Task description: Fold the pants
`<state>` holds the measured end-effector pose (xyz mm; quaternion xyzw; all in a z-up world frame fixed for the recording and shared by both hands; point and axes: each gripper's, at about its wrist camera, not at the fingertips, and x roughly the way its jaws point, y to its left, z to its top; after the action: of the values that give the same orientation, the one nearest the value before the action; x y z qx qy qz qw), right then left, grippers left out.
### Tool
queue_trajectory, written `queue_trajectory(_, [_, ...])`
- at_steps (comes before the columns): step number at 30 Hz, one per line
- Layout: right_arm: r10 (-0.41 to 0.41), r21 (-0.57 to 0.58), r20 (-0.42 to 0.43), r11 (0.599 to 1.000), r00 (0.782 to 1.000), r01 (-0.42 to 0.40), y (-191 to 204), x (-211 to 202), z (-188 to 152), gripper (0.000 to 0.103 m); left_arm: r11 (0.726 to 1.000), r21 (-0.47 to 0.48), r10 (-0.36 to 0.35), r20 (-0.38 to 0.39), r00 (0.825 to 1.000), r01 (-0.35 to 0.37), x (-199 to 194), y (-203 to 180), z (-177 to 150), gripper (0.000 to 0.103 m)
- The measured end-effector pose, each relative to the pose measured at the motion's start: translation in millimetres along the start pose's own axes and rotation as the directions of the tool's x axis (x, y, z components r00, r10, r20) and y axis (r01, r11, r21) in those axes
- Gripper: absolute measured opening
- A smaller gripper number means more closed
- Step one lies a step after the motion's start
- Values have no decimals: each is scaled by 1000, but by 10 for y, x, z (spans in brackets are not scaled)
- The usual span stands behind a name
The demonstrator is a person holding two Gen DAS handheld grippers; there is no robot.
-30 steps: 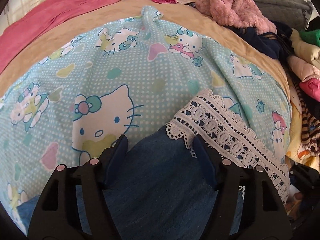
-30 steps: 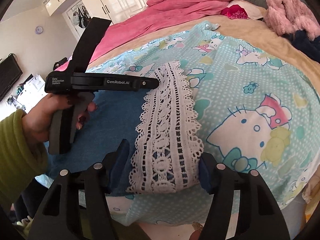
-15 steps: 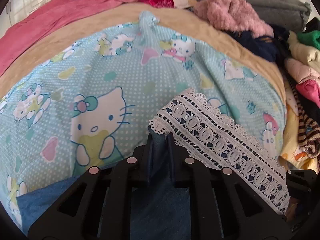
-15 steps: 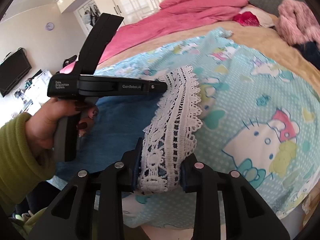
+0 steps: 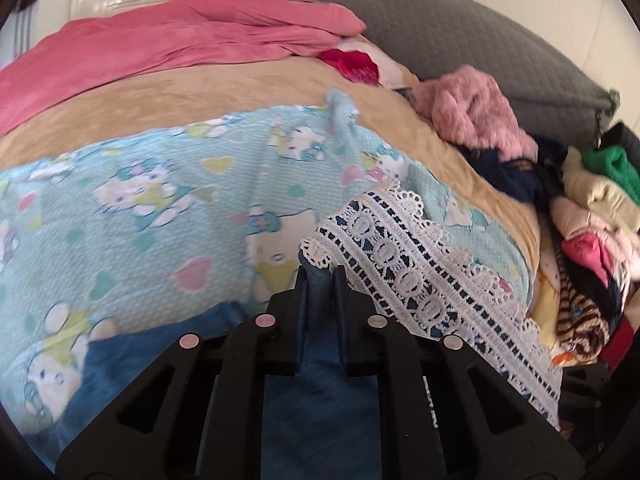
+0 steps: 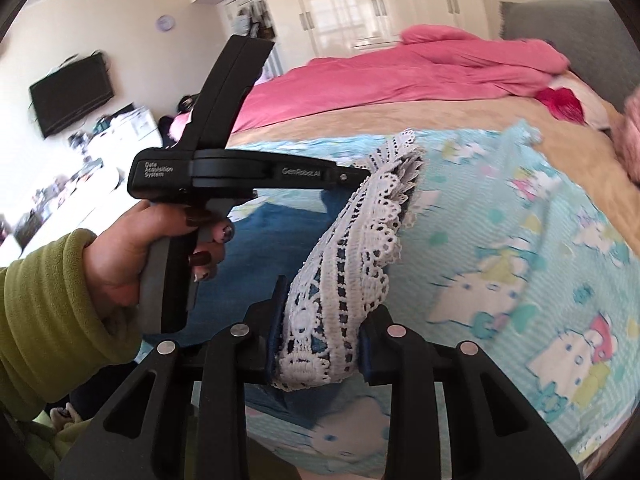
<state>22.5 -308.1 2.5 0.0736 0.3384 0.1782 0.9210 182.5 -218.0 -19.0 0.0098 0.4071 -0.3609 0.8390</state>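
The pants are blue denim (image 5: 320,412) with a wide white lace hem (image 5: 416,264), lying on a light blue cartoon-cat sheet (image 5: 132,216). My left gripper (image 5: 320,280) is shut on the denim just below one end of the lace hem. My right gripper (image 6: 324,336) is shut on the other end of the lace hem (image 6: 352,264) and holds it lifted off the bed. In the right wrist view the left gripper (image 6: 360,174) pinches the far end of the hem, held by a hand in a green sleeve (image 6: 48,312).
A pink duvet (image 5: 160,44) lies at the far side on a tan blanket (image 5: 200,100). A pink fluffy garment (image 5: 472,116) and a pile of clothes (image 5: 592,208) sit at the right. A grey headboard (image 5: 440,28) is behind. A TV (image 6: 72,96) hangs on the wall.
Both grippers closed from open onto the hem end of the pants, then lifted it off the bed and carried it forward over the sheet.
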Motion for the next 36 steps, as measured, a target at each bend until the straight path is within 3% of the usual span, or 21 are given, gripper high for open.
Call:
queue_trajectory(9, [42, -103, -90, 993, 995, -52, 548, 401, 18, 28, 993, -110, 39, 20, 999, -36, -298, 509, -225, 7])
queue_trajectory(22, [63, -261, -236, 957, 970, -126, 1266, 890, -246, 30, 925, -373, 118, 112, 987, -68, -1031, 1415, -704, 7])
queue_trajectory(29, [141, -291, -241, 933, 960, -210, 1388, 701, -250, 41, 887, -459, 103, 113, 988, -40, -1136, 1625, -893, 11])
queue_trajectory(32, [151, -297, -220, 931, 964, -213, 1345, 549, -226, 46, 889, -457, 87, 116, 989, -25, -1141, 1606, -899, 18])
queue_trajectory(36, [126, -333, -201, 924, 971, -189, 1280, 371, -266, 52, 889, -458, 57, 114, 992, 2, -1101, 1552, -894, 19])
